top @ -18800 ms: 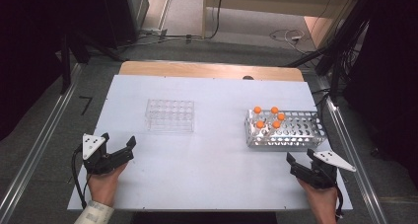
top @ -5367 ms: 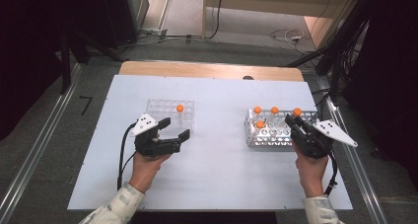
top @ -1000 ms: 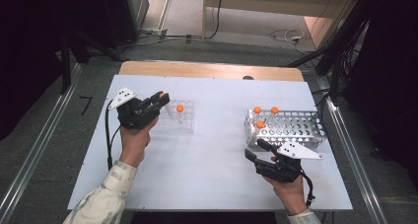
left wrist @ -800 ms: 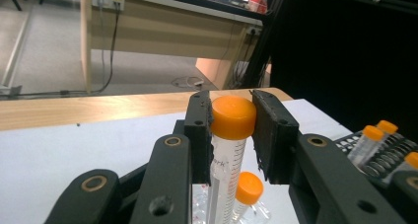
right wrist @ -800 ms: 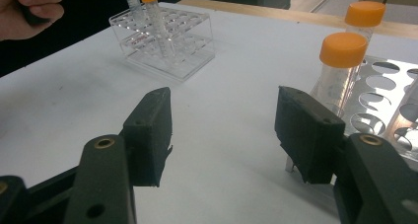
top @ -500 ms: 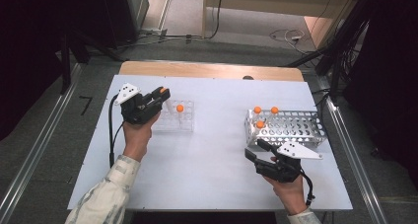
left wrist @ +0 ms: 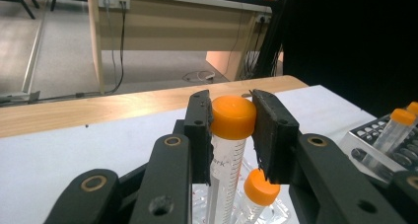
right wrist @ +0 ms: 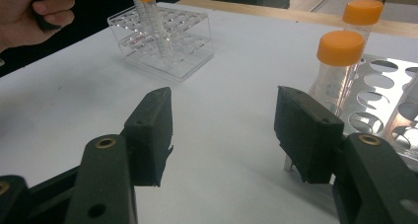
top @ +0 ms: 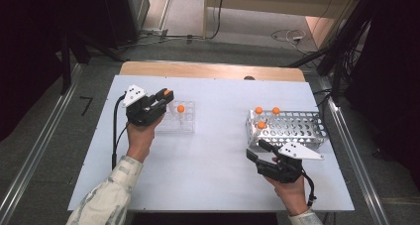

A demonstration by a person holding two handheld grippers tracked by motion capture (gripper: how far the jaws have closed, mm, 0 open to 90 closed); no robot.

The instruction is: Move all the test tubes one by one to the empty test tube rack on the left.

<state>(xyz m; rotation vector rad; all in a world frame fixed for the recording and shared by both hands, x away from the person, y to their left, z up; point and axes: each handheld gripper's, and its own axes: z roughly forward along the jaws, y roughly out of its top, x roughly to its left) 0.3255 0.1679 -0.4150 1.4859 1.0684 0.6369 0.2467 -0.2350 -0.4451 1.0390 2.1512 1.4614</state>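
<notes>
Left tongs (left wrist: 231,130) of yours are clamped on an orange-capped tube (left wrist: 227,150) right above the clear rack (top: 177,117); your right tongs (right wrist: 224,135) sit wide apart, holding nothing, over the worktop (top: 213,170) near the metal rack (top: 292,128).

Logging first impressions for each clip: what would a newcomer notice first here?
Orange caps stand out. The left hand-held gripper is shut on an orange-capped tube over the clear rack at left centre of the table, where another tube already stands. Three capped tubes stand at the left end of the metal rack on the right, with the right hand-held gripper open just before it.
</notes>
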